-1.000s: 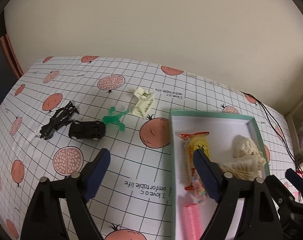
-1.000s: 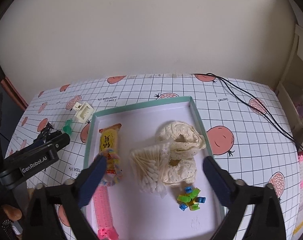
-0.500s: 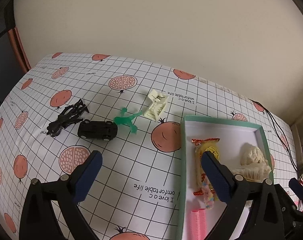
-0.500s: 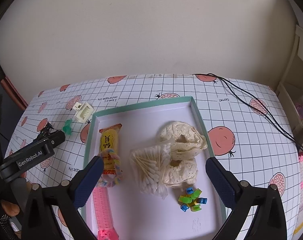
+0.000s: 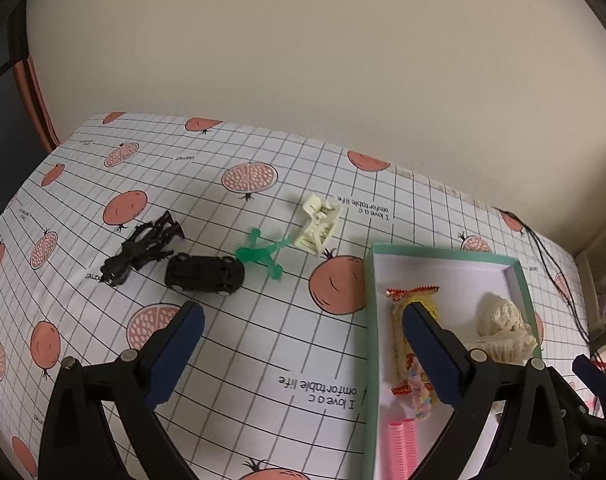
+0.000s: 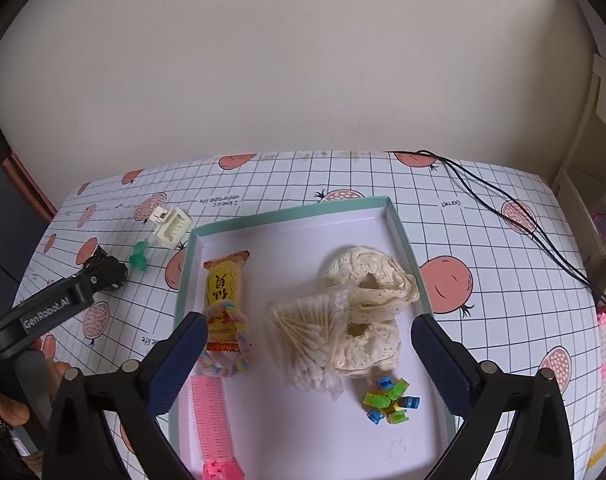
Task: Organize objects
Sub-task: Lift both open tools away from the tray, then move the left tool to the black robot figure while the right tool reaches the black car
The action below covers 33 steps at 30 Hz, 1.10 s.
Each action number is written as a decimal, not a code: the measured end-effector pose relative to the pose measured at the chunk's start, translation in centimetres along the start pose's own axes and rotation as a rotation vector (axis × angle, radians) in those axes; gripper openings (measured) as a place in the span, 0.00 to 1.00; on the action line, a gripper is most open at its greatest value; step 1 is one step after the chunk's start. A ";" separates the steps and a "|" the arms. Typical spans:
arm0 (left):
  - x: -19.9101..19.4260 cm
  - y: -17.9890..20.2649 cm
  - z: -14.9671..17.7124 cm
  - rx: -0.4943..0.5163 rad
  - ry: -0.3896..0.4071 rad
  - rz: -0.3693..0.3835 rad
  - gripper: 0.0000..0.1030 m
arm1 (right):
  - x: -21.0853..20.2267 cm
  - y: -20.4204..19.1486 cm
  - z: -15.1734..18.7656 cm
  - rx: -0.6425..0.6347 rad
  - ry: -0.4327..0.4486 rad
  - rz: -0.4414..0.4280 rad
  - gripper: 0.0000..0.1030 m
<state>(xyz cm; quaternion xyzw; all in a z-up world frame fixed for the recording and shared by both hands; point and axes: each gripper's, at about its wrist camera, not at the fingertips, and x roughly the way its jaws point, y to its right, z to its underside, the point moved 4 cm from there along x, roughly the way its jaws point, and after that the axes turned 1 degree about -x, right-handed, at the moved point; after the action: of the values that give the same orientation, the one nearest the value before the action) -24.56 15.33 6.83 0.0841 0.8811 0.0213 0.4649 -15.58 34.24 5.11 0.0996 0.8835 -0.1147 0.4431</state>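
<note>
Four toys are lying loose on the tablecloth (image 5: 263, 340) left of the teal tray (image 5: 369, 320): one black car (image 5: 205, 273), one black figure (image 5: 143, 248), one green figure (image 5: 261, 254) and one cream chair (image 5: 319, 230). The left gripper (image 5: 303, 332) is hovering released and empty near the car, seemingly picking its next load; it needs lowering astride the car and clenching. The right gripper (image 6: 307, 344) is hanging spread over the tray, grasping nothing.

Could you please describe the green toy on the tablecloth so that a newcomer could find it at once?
Start at the teal-rimmed box and look left across the pomegranate tablecloth. Four small toys lie there in a row. The green toy lies between the black car and the cream toy; it alone is translucent green, with splayed limbs.
</note>
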 end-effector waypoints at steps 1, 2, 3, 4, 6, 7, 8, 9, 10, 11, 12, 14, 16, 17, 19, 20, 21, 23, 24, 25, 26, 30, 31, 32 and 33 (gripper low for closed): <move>-0.1 -0.4 -0.2 -0.005 0.003 0.002 0.96 | -0.1 -0.2 -0.1 0.000 0.002 -0.002 1.00; -0.3 -0.9 -0.4 -0.009 0.008 -0.001 0.96 | -0.1 -0.4 -0.1 0.000 0.002 -0.005 1.00; -0.4 -1.3 -0.5 -0.012 0.011 -0.003 0.96 | 0.0 -0.8 -0.2 0.000 0.003 -0.009 1.00; -0.5 -1.8 -0.6 -0.018 0.016 -0.005 0.96 | 0.0 -1.1 -0.3 -0.001 0.005 -0.013 1.00; -0.7 -3.0 -0.9 -0.032 0.022 -0.010 0.96 | 0.1 -2.0 -0.4 -0.010 0.003 -0.024 1.00; -0.8 -3.7 -1.1 -0.039 0.027 -0.015 0.96 | 0.2 -2.5 -0.5 -0.016 0.003 -0.028 1.00; -1.0 -4.5 -1.3 -0.045 0.032 -0.022 0.96 | 0.3 -3.0 -0.5 -0.022 0.004 -0.033 1.00; -1.1 -5.2 -1.4 -0.051 0.036 -0.025 0.96 | 0.3 -3.7 -0.6 -0.029 0.005 -0.040 1.00; -1.3 -6.2 -1.6 -0.062 0.039 -0.031 0.96 | 0.4 -4.2 -0.7 -0.035 0.005 -0.046 1.00; -1.4 -6.9 -1.7 -0.069 0.040 -0.035 0.96 | 0.4 -4.8 -0.8 -0.042 0.006 -0.052 1.00; -1.5 -7.8 -1.9 -0.077 0.042 -0.041 0.96 | 0.5 -5.7 -0.9 -0.050 0.007 -0.061 1.00; -1.8 -9.3 -2.1 -0.089 0.049 -0.053 0.96 | 0.7 -6.8 -1.0 -0.058 0.008 -0.072 1.00; -2.1 -11.1 -2.3 -0.103 0.055 -0.064 0.96 | 0.8 -8.3 -1.2 -0.071 0.010 -0.087 1.00; -2.2 -11.8 -2.3 -0.108 0.056 -0.068 0.96 | 0.9 -8.8 -1.1 -0.074 0.010 -0.091 1.00; -2.4 -13.5 -2.5 -0.124 0.061 -0.078 0.97 | 1.1 -10.2 -1.2 -0.085 0.008 -0.106 1.00; -2.5 -14.3 -2.6 -0.134 0.064 -0.082 0.97 | 1.3 -11.2 -1.2 -0.095 0.005 -0.113 1.00; -2.4 -15.2 -2.6 -0.144 0.065 -0.086 0.97 | 1.5 -11.8 -1.2 -0.101 0.005 -0.118 1.00; -2.4 -17.1 -2.6 -0.168 0.063 -0.093 0.97 | 1.9 -13.3 -1.0 -0.113 0.001 -0.131 1.00; -2.3 -17.9 -2.6 -0.179 0.063 -0.096 0.97 | 2.1 -13.9 -1.0 -0.118 -0.002 -0.137 1.00; -2.3 -18.7 -2.6 -0.191 0.064 -0.100 0.97 | 2.4 -14.5 -0.9 -0.124 -0.004 -0.143 1.00; -2.2 -19.5 -2.5 -0.200 0.062 -0.103 0.97 | 2.6 -15.2 -0.8 -0.131 -0.006 -0.145 1.00; -1.6 -22.3 -2.3 -0.236 0.052 -0.106 0.97 | 3.6 -17.5 -0.2 -0.158 -0.021 -0.156 1.00; -1.4 -22.9 -2.2 -0.245 0.049 -0.106 0.97 | 3.8 -17.9 -0.1 -0.162 -0.026 -0.158 1.00; -1.1 -23.5 -2.1 -0.252 0.044 -0.104 0.97 | 4.2 -18.2 0.0 -0.165 -0.031 -0.160 1.00; -1.0 -23.9 -2.1 -0.260 0.041 -0.103 0.97 | 4.6 -18.8 0.2 -0.170 -0.036 -0.163 1.00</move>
<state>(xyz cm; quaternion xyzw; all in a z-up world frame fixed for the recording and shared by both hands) -28.79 -8.28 6.02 -0.0228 0.8834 0.1132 0.4542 -23.31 16.61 3.46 -0.0128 0.8872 -0.0766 0.4548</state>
